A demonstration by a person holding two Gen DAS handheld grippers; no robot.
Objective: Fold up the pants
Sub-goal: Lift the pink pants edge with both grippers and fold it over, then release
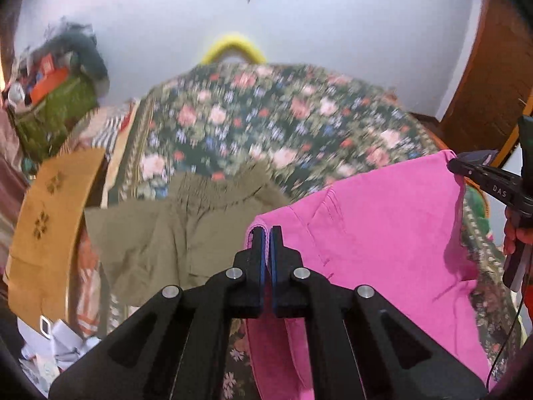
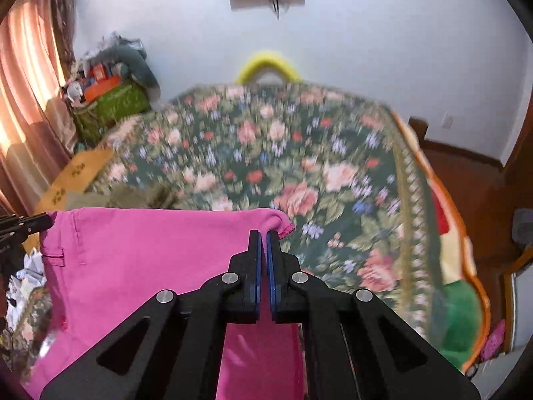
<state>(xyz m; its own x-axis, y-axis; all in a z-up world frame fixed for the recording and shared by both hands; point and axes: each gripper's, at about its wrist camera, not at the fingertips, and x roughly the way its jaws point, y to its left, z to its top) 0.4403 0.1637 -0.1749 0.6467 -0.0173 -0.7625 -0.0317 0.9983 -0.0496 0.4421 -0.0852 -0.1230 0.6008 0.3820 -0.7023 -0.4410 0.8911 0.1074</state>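
The pink pants (image 1: pixel 383 233) hang stretched between the two grippers above a bed covered with a floral bedspread (image 1: pixel 266 123). The left gripper (image 1: pixel 266 233) has its fingers closed tight on one upper corner of the pink fabric, which is pinched between the blue pads. The right gripper (image 2: pixel 264 236) likewise has its fingers clamped on the opposite corner, near a stitched hem that curls just to the right of the tips. In the left wrist view the right gripper appears at the right edge, biting the far corner of the cloth, with part of a hand (image 1: pixel 514 233) holding its handle. An olive garment (image 1: pixel 186 220) lies on the bedspread to the left of the pink pants. A yellow curved object (image 2: pixel 266 65) rises at the far end of the bed against a pale wall.
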